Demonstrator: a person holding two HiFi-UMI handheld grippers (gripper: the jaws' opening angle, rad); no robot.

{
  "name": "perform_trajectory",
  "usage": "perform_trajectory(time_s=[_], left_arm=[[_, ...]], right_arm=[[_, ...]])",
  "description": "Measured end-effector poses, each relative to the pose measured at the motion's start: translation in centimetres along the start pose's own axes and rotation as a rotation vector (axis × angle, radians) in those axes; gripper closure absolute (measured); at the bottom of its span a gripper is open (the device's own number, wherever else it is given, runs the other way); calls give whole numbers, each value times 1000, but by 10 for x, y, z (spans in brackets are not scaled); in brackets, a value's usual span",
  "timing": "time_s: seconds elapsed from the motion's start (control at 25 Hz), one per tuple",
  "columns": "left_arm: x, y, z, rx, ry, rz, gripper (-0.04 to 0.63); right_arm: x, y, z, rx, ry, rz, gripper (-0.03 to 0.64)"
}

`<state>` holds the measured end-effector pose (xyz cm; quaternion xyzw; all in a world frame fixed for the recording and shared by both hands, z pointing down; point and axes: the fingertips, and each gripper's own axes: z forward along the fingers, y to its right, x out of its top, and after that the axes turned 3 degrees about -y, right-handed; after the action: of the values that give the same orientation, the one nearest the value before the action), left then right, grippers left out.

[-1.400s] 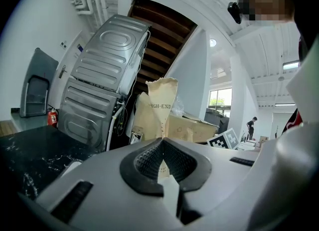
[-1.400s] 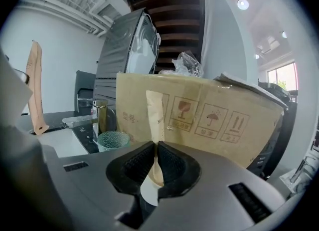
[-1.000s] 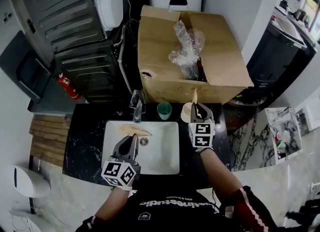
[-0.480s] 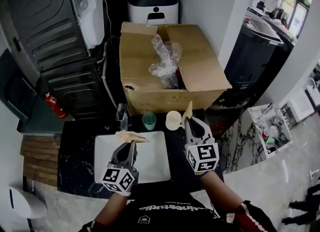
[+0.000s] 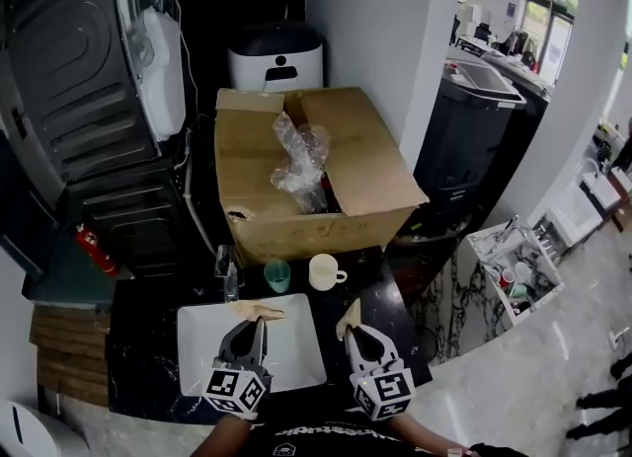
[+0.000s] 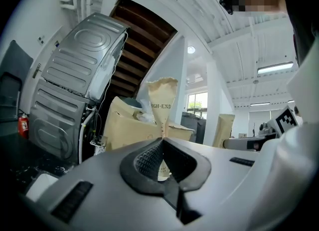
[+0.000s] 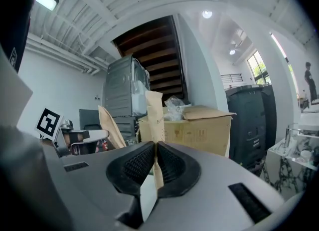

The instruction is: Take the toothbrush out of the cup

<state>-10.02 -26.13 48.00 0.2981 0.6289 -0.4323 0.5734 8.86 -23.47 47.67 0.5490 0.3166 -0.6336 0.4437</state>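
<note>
My right gripper [image 5: 357, 335] is shut on a tan paper packet [image 5: 348, 319] and holds it over the dark counter, well in front of the white cup [image 5: 323, 271]. In the right gripper view the jaws [image 7: 155, 147] pinch that packet [image 7: 153, 113], which stands upright. My left gripper [image 5: 249, 330] is shut on a second tan packet [image 5: 255, 311] over the white sink [image 5: 197, 351]. The left gripper view shows this printed packet [image 6: 162, 100] rising from the shut jaws [image 6: 162, 142]. A green cup [image 5: 277, 273] stands left of the white one. I cannot see inside either cup.
A large open cardboard box [image 5: 296, 184] with crumpled plastic stands behind the cups. A faucet [image 5: 226, 272] sits at the sink's back left. A grey appliance [image 5: 69, 100] is at the left and a white one [image 5: 276, 55] stands behind the box. The counter ends at the right above a marble floor [image 5: 553, 346].
My right gripper has drawn back from beside the white cup toward me, keeping its packet. The left gripper stays over the sink with its packet. The head view has tilted up and away.
</note>
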Motion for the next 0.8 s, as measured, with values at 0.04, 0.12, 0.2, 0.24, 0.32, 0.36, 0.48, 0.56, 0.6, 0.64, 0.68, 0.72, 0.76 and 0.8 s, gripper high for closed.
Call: perform_trajectory(time_s=[0.04, 0.12, 0.2, 0.24, 0.32, 0.36, 0.48, 0.56, 0.6, 0.64, 0.68, 0.72, 0.76, 0.8], left_arm=[[-1, 2, -3, 3, 1, 8, 580], [-5, 6, -6, 5, -2, 19, 580], [-10, 7, -9, 4, -12, 15, 580], [-12, 8, -10, 4, -16, 11, 580], [-11, 9, -11, 1, -17, 11, 580], [-11, 10, -12, 0, -16, 12, 580], [-13, 11, -17, 3, -14, 6, 580], [-16, 11, -18, 2, -21, 4, 580], [-17, 11, -18, 1, -23, 5, 580], [-17, 9, -18, 4, -22, 6, 580], [-16, 6, -19, 10, -21, 6, 580], [-15, 3, -20, 20, -18, 4, 580], [-14, -2, -22, 32, -15, 2, 580], [-13, -7, -24, 47, -13, -2, 580]], right_arm=[[-9, -2, -2, 4, -18, 7, 566], [-16, -4, -2, 8, -29, 11, 566], [-10, -1, -1, -2, -14, 3, 566], [-6, 0, -1, -7, -5, 1, 566], [-1, -1, 0, -9, 5, -1, 566], [-1, -3, 1, -7, 6, -3, 566], [-1, -9, 5, 2, 5, -7, 566], [1, -11, 8, 7, 12, -10, 566], [1, -11, 9, 7, 12, -10, 566], [0, -11, 10, 8, 9, -9, 566], [-1, -11, 11, 8, 5, -6, 566], [-3, -12, 12, 10, 0, -2, 566], [-4, -13, 13, 13, -4, 1, 566], [-4, -14, 14, 16, -7, 2, 566]])
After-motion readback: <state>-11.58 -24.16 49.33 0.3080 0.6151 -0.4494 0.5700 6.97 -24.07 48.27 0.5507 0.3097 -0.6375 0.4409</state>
